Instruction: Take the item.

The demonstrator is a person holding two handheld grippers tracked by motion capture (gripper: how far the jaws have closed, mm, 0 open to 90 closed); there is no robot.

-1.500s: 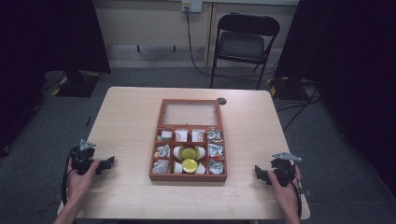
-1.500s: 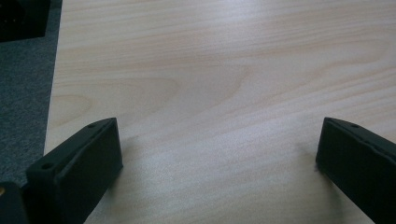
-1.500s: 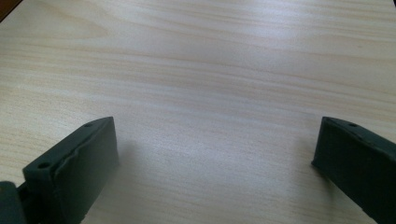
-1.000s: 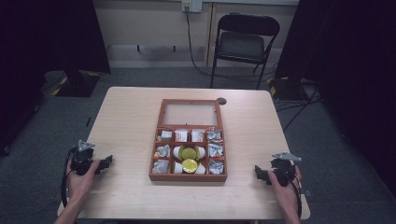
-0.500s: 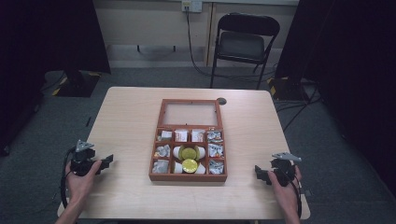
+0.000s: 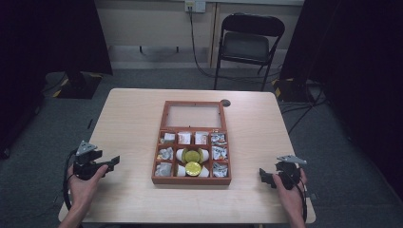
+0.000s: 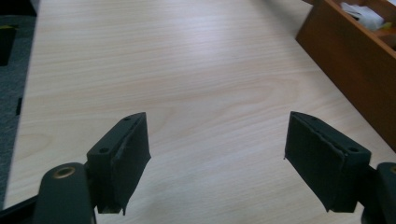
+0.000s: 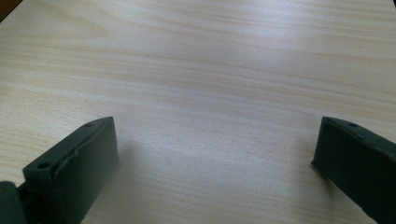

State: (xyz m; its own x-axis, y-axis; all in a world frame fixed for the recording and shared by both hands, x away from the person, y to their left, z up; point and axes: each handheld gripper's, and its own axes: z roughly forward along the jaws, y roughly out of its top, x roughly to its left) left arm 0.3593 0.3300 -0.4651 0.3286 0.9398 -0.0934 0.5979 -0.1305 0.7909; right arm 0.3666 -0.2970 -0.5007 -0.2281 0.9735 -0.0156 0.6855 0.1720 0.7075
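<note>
Wooden and stiff, the compartment box (image 6: 192, 179) sits mid-tabletop (image 6: 133, 123) between both hands, its lid open; it looks fairly heavy and is best taken by its side walls, since the packets inside are light and loose. The left gripper (image 6: 111, 163) has jaws parted and just been narrowing on nothing; the right gripper (image 6: 264, 175) rests spread wide, empty. Up close, the left gripper view catches the box's dark wall (image 7: 355, 70), while the high view reveals the yellow lids (image 6: 192, 161).

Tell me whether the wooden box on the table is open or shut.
Open. The wooden box has its glass-paned lid laid back flat on the table, and its compartments show packets and two yellow-lidded jars.
</note>
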